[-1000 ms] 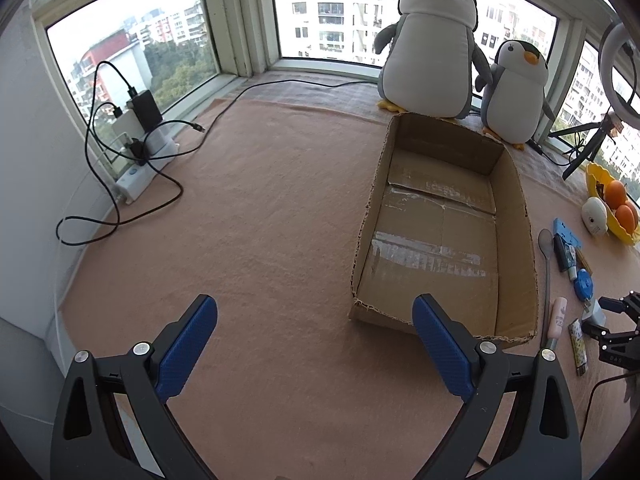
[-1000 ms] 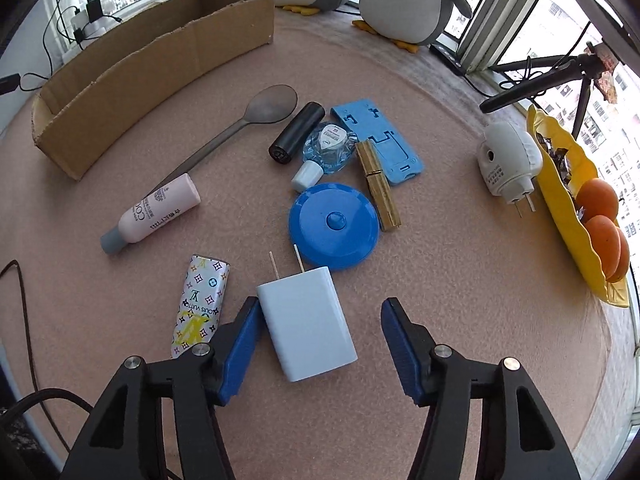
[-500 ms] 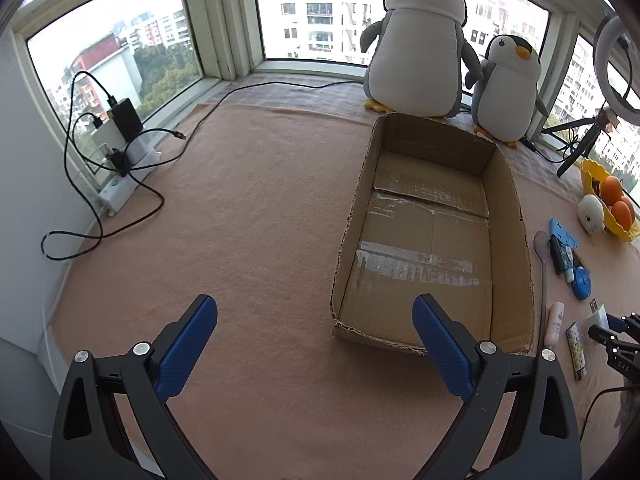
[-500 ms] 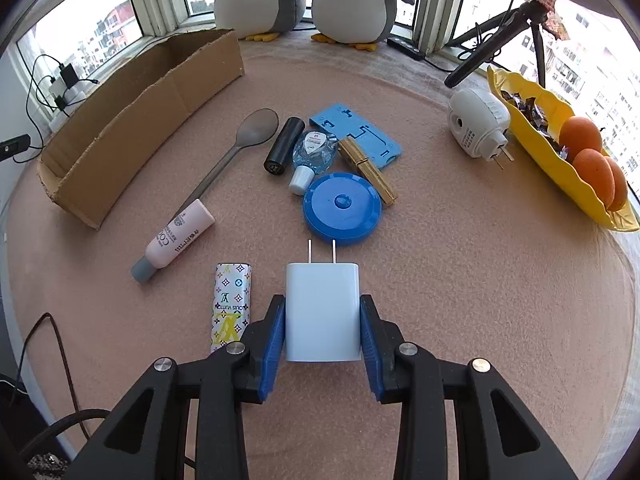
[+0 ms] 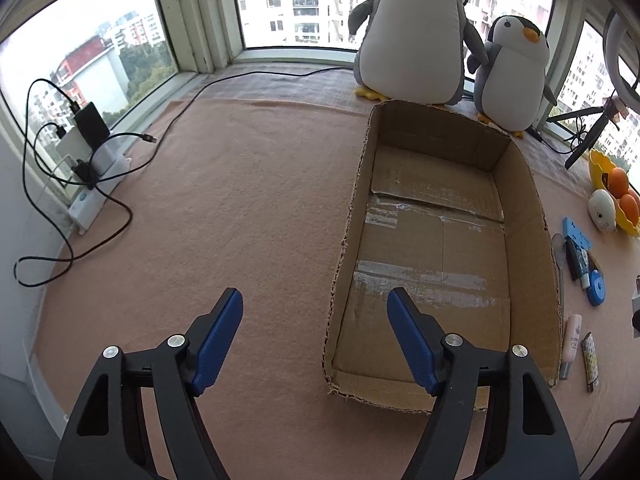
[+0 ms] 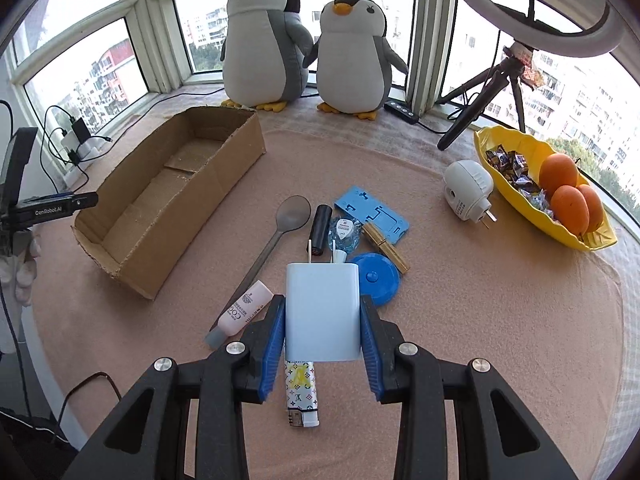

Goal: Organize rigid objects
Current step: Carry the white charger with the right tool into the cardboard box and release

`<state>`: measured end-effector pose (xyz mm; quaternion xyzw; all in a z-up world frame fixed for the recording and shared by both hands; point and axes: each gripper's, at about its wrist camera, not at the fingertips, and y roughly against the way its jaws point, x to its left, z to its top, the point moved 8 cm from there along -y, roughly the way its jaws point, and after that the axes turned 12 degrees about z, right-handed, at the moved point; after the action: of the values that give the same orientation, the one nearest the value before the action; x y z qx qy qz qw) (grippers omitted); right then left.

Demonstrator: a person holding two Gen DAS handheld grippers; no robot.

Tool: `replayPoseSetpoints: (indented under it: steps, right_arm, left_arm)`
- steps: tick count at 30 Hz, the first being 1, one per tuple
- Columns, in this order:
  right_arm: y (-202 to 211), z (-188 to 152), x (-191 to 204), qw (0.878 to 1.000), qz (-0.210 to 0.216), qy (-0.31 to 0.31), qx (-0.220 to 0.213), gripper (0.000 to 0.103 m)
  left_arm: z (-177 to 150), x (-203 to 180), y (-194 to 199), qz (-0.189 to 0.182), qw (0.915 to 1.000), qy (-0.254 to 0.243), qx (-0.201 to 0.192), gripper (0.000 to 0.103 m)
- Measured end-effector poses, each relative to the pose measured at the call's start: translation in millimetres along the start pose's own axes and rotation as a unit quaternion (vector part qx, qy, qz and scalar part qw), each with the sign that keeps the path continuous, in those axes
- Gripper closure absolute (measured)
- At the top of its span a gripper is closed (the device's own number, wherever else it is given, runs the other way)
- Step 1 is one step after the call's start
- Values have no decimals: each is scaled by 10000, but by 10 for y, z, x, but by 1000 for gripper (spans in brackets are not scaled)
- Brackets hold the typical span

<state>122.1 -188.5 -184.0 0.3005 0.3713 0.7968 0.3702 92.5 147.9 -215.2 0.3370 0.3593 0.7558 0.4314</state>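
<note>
Right wrist: white charger (image 6: 322,312) clamped between blue pads (image 6: 274,344).

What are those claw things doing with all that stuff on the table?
A person is tidying small things into the open brown cardboard box, which has nothing in it yet. The right gripper is clamped on a white plug-in charger block. The left gripper hangs by the box's near corner, its jaws just closing partway with nothing between them. A grey spoon, pink tube and round blue case lie on the pinkish mat.
</note>
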Motion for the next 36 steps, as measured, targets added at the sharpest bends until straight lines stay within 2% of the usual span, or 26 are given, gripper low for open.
replayPoseSetpoints:
  steps: [1,2,4,8,12,14,19,29,36]
  right_arm:
    - [-2,64,79,10000,48,29,-47,71]
    - [-4,117,153,9999,99,65,-87,71]
    - [-19,231,308,9996,177,158,-148,71]
    - [-76,423,629,9985,284,401,-241,71]
    - [-169,590,912,9969,418,597,-292,71]
    - [-215,663,1040,9960,468,688,-313,71]
    - [-414,785,1297,9948,566,808,-256,71]
    - [-875,897,1582,9938,617,926,14,71]
    - [-1100,917,1625,9937,612,926,178,71]
  left_arm:
    - [0,-8,-32,-39,10000,7,39,41]
    - [2,-18,-64,-95,9999,15,82,46]
    - [7,-31,-131,-120,9998,26,133,48]
    - [6,-72,-186,-202,9997,-27,138,61]
    - [15,-98,-212,-274,9995,-53,130,68]
    - [2,-118,-239,-335,9993,-58,165,79]
    - [-27,-182,-286,-459,9987,-113,193,91]
    - [-51,-201,-327,-519,9984,-130,195,93]
    - [-53,-209,-339,-528,9983,-119,206,93]
